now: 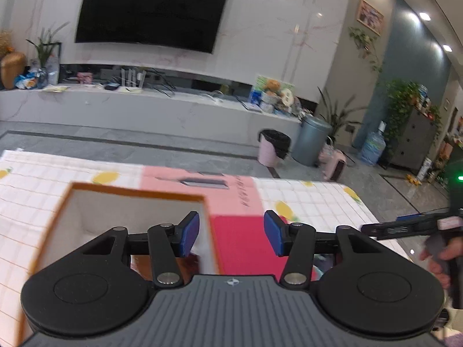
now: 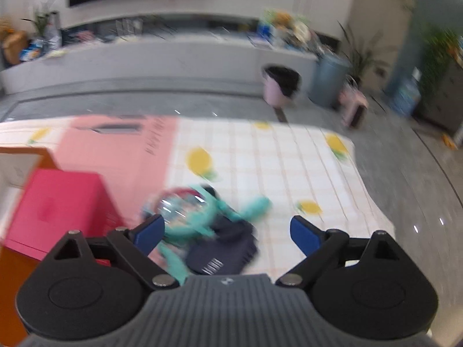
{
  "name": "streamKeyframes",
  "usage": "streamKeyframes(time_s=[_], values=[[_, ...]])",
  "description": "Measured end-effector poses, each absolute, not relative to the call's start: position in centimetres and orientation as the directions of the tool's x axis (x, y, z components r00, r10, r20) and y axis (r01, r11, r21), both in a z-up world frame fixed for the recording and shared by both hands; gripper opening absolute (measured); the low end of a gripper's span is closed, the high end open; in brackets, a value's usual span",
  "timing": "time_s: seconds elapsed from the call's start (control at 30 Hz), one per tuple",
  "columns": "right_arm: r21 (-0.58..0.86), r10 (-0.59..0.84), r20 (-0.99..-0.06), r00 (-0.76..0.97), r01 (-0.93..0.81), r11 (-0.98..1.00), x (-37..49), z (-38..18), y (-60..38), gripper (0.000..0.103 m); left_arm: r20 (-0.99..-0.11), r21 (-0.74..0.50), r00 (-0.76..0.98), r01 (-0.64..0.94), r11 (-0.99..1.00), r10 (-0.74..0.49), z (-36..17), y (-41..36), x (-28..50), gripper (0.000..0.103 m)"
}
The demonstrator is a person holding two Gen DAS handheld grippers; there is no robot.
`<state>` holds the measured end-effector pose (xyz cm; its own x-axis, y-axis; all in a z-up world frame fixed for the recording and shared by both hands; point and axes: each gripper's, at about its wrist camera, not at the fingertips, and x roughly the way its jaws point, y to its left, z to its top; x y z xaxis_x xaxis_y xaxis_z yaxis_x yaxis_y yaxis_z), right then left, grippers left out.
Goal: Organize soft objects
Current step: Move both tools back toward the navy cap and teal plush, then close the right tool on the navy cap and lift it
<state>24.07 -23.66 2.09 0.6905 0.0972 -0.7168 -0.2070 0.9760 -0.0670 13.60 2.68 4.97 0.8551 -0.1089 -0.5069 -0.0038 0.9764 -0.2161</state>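
In the left wrist view my left gripper (image 1: 231, 232) stands open with nothing between its blue pads, above an orange-rimmed open box (image 1: 86, 219) with a pale inside and a red box (image 1: 243, 245) beside it. The right gripper (image 1: 405, 225) shows at the right edge, held by a hand. In the blurred right wrist view my right gripper (image 2: 227, 231) is wide open over a turquoise plush toy (image 2: 199, 217) with a clear dome and a dark navy cloth (image 2: 222, 251), both lying on the lemon-print tablecloth (image 2: 289, 159). The pads touch neither.
A pink flat box (image 1: 199, 182) lies on the table behind the red box (image 2: 58, 205). Beyond the table's far edge are grey floor, a pink bin (image 1: 273, 146), a grey bin (image 1: 311, 140) and a long TV bench (image 1: 144, 107).
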Motion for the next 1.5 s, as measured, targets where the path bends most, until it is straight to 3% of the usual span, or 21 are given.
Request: streamKeyframes(time_s=[0.17, 0.37, 0.53, 0.67, 0.8, 1.27, 1.5], values=[[-0.038, 0.045, -0.767, 0.64, -0.116, 0.993, 25.3, -1.7, -27.0, 0.093, -0.549, -0.17, 0.825, 0.049, 0.984, -0.136, 3.2, -1.8, 14.0, 0.06], [0.042, 0.072, -0.808, 0.584, -0.066, 0.997, 27.0, -5.6, -28.9, 0.096, -0.576, -0.259, 0.761, 0.175, 0.95, -0.297, 0.0, -5.4, 13.7, 0.078], [0.147, 0.137, -0.832, 0.537, -0.025, 0.989, 28.6, -8.3, -30.2, 0.096, -0.582, -0.203, 0.762, 0.201, 0.958, -0.283, -2.6, -8.0, 12.4, 0.078], [0.202, 0.16, -0.835, 0.526, 0.022, 0.979, 29.7, -9.8, -31.2, 0.096, -0.555, -0.092, 0.816, 0.132, 0.987, -0.161, -4.3, -9.5, 11.4, 0.078], [0.361, 0.314, -0.845, 0.433, 0.027, 0.932, 30.8, -12.2, -31.8, 0.093, -0.604, -0.059, 0.785, 0.129, 0.99, -0.138, -6.0, -10.4, 12.0, 0.078], [0.228, 0.215, -0.855, 0.473, -0.031, 0.973, 31.8, -12.3, -28.1, 0.093, -0.668, 0.023, 0.742, 0.091, 0.996, -0.052, -9.8, -12.6, 13.1, 0.078], [0.102, 0.122, -0.864, 0.488, -0.068, 0.992, 31.6, -12.5, -27.0, 0.071, -0.637, 0.063, 0.769, 0.113, 0.992, -0.047, -10.3, -13.6, 13.5, 0.075]])
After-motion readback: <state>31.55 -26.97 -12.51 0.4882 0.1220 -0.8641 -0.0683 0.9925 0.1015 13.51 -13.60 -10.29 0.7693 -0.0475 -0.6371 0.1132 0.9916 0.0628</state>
